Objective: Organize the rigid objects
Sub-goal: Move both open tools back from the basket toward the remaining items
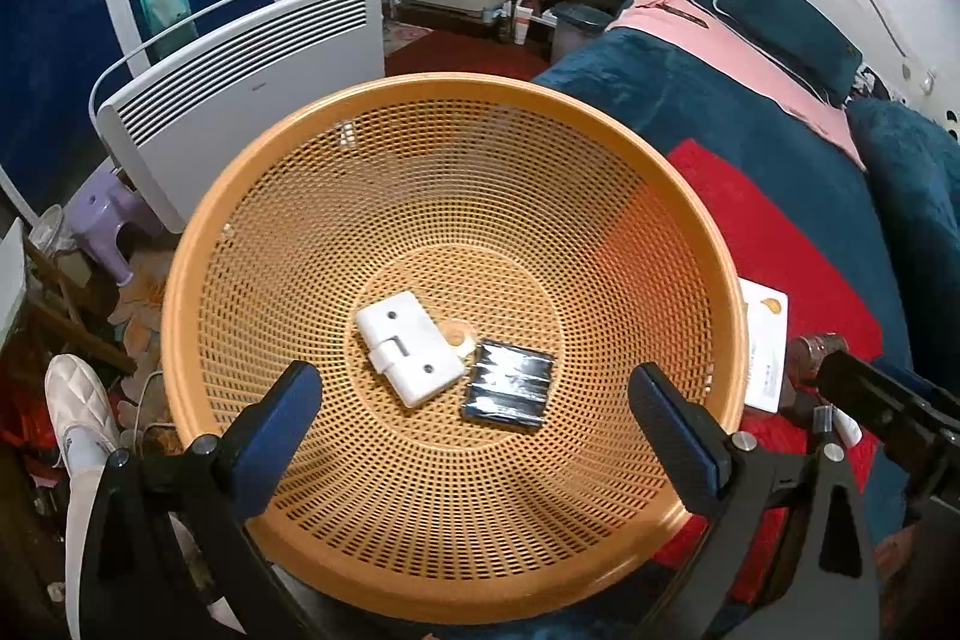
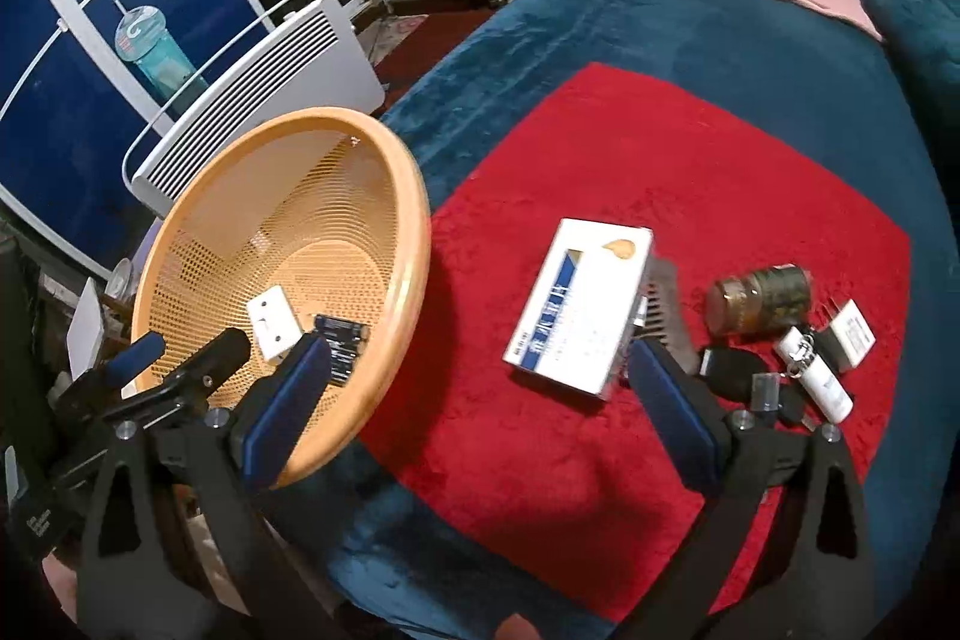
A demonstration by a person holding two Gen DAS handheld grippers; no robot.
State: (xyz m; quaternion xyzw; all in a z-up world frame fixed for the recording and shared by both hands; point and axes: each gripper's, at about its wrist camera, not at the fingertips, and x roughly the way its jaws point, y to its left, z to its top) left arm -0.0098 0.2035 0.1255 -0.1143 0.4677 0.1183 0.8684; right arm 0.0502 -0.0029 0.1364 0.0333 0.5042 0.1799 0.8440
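Box next — both grippers spread, holding nothing.
The right gripper [image 2: 480, 388] nears the box [image 2: 579, 304]: light, stiff card — pinch its long sides; left gripper [image 1: 474, 436] hangs over the basket [image 1: 198, 244].

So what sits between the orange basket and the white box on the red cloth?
Nothing: in the right wrist view only bare red cloth separates the orange basket from the white box. The other loose items lie beyond the box.
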